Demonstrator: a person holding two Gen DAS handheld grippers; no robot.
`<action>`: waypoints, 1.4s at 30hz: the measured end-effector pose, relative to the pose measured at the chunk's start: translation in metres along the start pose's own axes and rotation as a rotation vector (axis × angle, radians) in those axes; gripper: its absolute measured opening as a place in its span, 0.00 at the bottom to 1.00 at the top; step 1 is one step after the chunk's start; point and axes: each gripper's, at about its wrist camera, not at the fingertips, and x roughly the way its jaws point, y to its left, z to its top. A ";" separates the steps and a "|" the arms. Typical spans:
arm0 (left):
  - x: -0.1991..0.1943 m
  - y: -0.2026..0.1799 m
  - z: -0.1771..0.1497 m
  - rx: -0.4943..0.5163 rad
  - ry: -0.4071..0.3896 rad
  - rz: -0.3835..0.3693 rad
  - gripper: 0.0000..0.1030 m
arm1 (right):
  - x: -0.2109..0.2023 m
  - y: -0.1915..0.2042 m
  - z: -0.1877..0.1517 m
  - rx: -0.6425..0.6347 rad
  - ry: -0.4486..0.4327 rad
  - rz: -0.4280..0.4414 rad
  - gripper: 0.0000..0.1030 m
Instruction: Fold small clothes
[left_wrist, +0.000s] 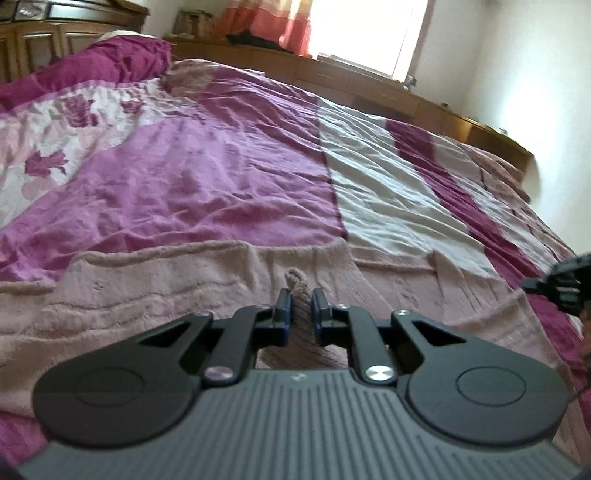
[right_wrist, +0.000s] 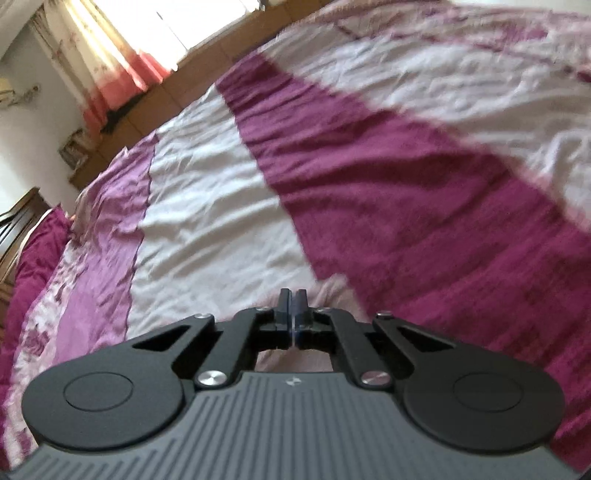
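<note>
- A bed fills both wrist views, covered by a wrinkled bedspread (left_wrist: 229, 177) in bands of lilac, off-white and deep magenta.
- A dusty-pink fuzzy garment (left_wrist: 155, 288) lies spread flat across the near part of the bed, on top of the bedspread.
- The left claw (left_wrist: 300, 308) is clamped on a bunched-up ridge of that pink garment; the fabric stands up between its two blue-padded fingers (left_wrist: 282, 310).
- In the left view, part of the other black tool shows at the right edge, just above the garment's far side.
- The right claw (right_wrist: 293, 310) has its fingers pressed together. Pale pink cloth (right_wrist: 332, 291) lies right under and beyond its tips, but whether any of it is pinched cannot be told.
- The right view is smeared by motion blur.
- Beyond the bed: a low wooden ledge (left_wrist: 369, 85), a bright window with an orange-and-cream curtain (left_wrist: 273, 26), and a magenta pillow (left_wrist: 110, 62) near a wooden headboard.
</note>
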 end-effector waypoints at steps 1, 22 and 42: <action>0.004 0.001 0.001 -0.003 0.002 0.013 0.13 | -0.001 -0.001 0.002 0.004 -0.014 -0.003 0.00; -0.019 0.006 -0.010 -0.010 0.007 -0.004 0.13 | 0.026 0.030 -0.005 0.020 0.244 -0.074 0.40; -0.016 0.013 -0.016 0.010 0.067 0.041 0.15 | 0.025 0.027 -0.010 0.045 0.174 -0.150 0.04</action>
